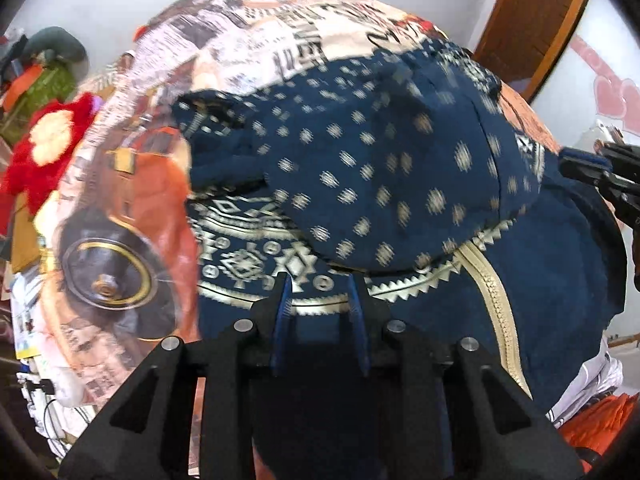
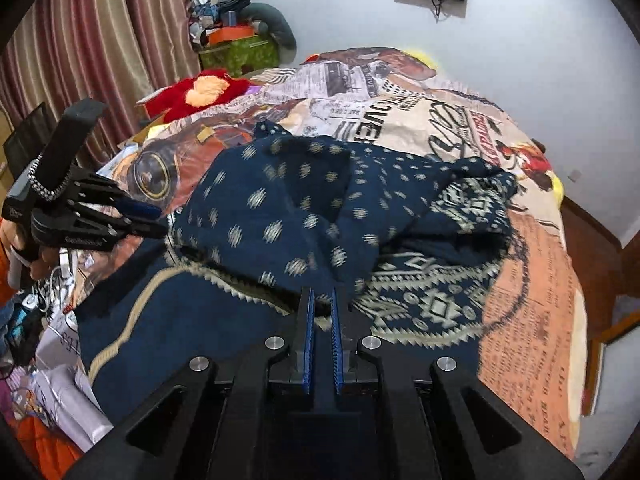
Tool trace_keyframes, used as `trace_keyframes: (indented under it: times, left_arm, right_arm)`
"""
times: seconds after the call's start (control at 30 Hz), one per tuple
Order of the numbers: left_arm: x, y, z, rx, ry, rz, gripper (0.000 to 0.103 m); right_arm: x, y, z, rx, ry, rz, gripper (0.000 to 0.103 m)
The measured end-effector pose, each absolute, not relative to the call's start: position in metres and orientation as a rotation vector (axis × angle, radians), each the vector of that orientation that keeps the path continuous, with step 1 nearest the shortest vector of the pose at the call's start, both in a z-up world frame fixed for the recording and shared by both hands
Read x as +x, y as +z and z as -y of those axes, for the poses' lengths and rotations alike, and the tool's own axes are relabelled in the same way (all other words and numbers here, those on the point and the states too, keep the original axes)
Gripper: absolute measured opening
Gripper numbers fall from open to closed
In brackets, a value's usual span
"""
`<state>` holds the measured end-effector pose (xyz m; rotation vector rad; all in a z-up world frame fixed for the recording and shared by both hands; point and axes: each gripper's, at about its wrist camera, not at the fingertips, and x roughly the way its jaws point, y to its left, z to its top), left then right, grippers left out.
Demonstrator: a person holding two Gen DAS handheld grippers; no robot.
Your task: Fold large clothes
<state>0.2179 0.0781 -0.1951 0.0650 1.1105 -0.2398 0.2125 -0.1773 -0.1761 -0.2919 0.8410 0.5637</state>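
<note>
blue pads over a half-folded navy garment

black linkage arms and blue ribbed pads fill the bottom of both wrist views. your left gripper (image 1: 320,280) has its jaws parted with a clear gap and nothing between the pads; it hangs over the patterned gold border of the navy garment (image 1: 380,168). your right gripper (image 2: 322,300) has its pads drawn close together, a thin slot showing between them, and no cloth visibly caught; it counts as closed, empty.

the navy garment (image 2: 280,216) lies across the near half of the bed. its dotted upper layer is thrown forward over the plain lower part, making a soft rounded fold edge just ahead of both sets of fingertips. a gold zigzag trim (image 2: 224,276) runs out from under that fold toward your left side, and a wide geometric band (image 2: 436,304) lies to the right of your right gripper. the far right corner of the cloth is bunched up and raised.

beyond the garment the newspaper-print bedsheet (image 2: 400,120) is open and flat up to the white wall (image 2: 520,40). on the right the orange part of the sheet drops off at the bed's edge beside a wooden skirting. on the left a red plush toy (image 2: 204,90) sits at the sheet's edge, with striped curtains (image 2: 100,40) and cluttered belongings behind. your left gripper shows in the right view at the left rim, beside the garment's left edge.
</note>
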Motion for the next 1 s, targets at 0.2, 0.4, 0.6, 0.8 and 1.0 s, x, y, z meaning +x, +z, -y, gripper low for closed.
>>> trace_keyframes:
  times: [0.2, 0.4, 0.6, 0.8, 1.0]
  left_arm:
    - [0.24, -0.159, -0.082, 0.028, -0.195, -1.012, 0.041]
    - [0.279, -0.138, -0.063, -0.03, -0.191, -0.921, 0.058]
    - [0.318, -0.169, -0.034, -0.073, -0.279, -1.022, 0.06]
    - [0.316, -0.22, -0.023, 0.0, -0.302, -1.151, 0.06]
    - [0.286, -0.237, -0.032, 0.031, -0.318, -1.169, 0.062]
  right_arm:
    - [0.223, -0.156, 0.185, -0.229, 0.562, -0.82, 0.004]
    - [0.255, -0.137, 0.168, -0.167, 0.564, -0.795, 0.008]
    - [0.273, -0.126, 0.144, -0.135, 0.596, -0.683, 0.075]
    - [0.3, -0.157, 0.117, -0.208, 0.618, -0.812, 0.076]
    - [0.303, -0.21, 0.107, -0.324, 0.669, -1.05, 0.076]
